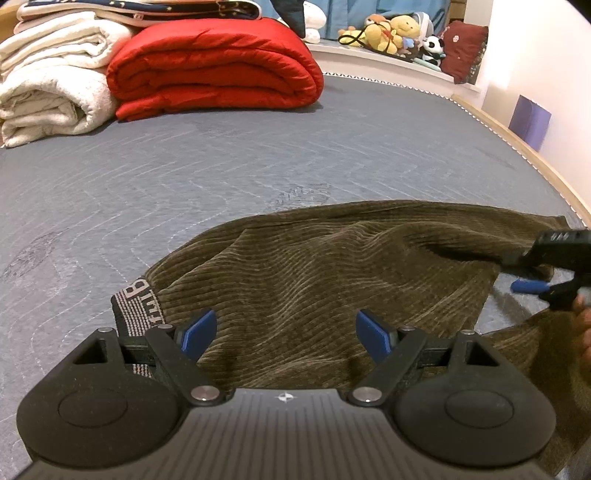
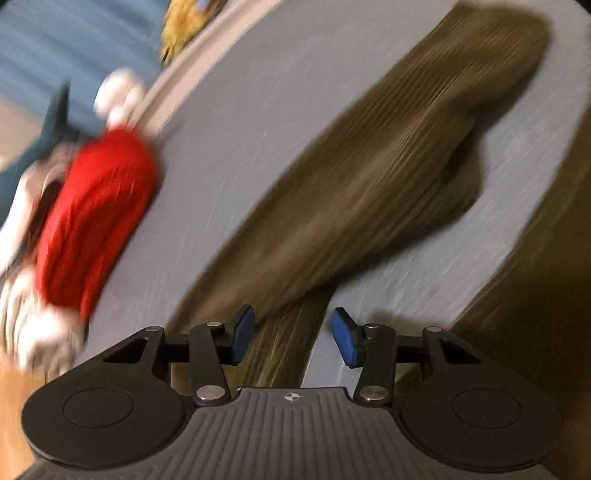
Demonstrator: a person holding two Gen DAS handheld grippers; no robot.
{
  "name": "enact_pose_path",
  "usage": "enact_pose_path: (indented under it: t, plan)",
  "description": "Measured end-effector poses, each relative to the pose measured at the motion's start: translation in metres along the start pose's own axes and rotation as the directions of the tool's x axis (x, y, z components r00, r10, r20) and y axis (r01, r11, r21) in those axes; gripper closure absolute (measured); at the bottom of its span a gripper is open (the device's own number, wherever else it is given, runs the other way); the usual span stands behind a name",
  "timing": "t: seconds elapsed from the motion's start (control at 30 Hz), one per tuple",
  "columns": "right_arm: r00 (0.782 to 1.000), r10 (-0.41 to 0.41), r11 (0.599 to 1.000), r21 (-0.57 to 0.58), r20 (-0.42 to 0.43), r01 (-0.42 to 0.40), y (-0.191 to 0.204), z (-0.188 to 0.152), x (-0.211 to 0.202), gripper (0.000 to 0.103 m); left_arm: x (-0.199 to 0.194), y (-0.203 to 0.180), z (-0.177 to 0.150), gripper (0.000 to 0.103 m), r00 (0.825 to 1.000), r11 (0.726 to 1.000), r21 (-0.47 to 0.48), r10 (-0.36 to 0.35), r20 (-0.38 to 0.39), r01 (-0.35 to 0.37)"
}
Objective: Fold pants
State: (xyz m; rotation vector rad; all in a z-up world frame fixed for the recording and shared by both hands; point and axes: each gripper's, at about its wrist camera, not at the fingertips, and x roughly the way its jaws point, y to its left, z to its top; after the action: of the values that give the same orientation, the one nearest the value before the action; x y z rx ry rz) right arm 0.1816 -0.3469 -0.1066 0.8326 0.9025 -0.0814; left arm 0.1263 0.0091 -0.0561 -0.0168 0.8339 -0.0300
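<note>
Olive corduroy pants (image 1: 332, 266) lie spread on the grey mattress (image 1: 221, 166), with the striped waistband (image 1: 135, 306) at the left. My left gripper (image 1: 284, 334) hovers open just above the waist area, nothing pinched between its blue pads. My right gripper (image 1: 526, 273) comes in from the right edge at the far side of the cloth. The right wrist view is motion-blurred: a long pant leg (image 2: 369, 192) runs away to the upper right. There my right gripper (image 2: 293, 334) stands partly open, its pads apart, with a strip of the fabric below the gap.
A folded red quilt (image 1: 214, 70) and rolled white blankets (image 1: 51, 85) sit at the back left of the mattress. Stuffed toys (image 1: 395, 33) line a shelf behind. A wooden bed rim (image 1: 535, 158) and a wall bound the right side.
</note>
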Motion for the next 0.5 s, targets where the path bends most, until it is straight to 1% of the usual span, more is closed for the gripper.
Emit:
enact_pose_path:
  t: [0.13, 0.23, 0.33, 0.37, 0.43, 0.5]
  plan:
    - [0.999, 0.008, 0.999, -0.050, -0.036, -0.010, 0.004, -0.009, 0.021, 0.054, -0.002, 0.002, 0.001, 0.017, 1.000, 1.000, -0.005, 0.001, 0.004, -0.001]
    - [0.999, 0.005, 0.998, -0.062, -0.045, -0.008, 0.003, -0.012, 0.031, 0.061, -0.002, 0.001, 0.000, 0.017, 1.000, 1.000, -0.001, 0.002, 0.003, -0.002]
    - [0.999, -0.018, 0.995, -0.099, -0.026, 0.016, 0.007, -0.016, 0.032, 0.080, -0.005, 0.002, 0.001, 0.017, 1.000, 1.000, -0.002, -0.005, 0.009, 0.005]
    - [1.000, -0.021, 0.995, -0.102, -0.020, 0.019, 0.006, -0.018, 0.032, 0.089, -0.006, 0.002, 0.001, 0.017, 1.000, 1.000, -0.004, -0.006, 0.013, 0.006]
    - [0.999, -0.034, 0.995, -0.098, 0.010, 0.035, 0.009, -0.026, 0.028, 0.094, -0.007, 0.005, 0.002, 0.017, 1.000, 1.000, -0.010, -0.005, 0.016, 0.006]
    - [0.997, -0.044, 0.992, -0.115, 0.069, 0.051, 0.018, -0.037, 0.012, 0.097, -0.008, 0.008, 0.003, 0.017, 1.000, 1.000, -0.019, -0.003, 0.018, 0.003]
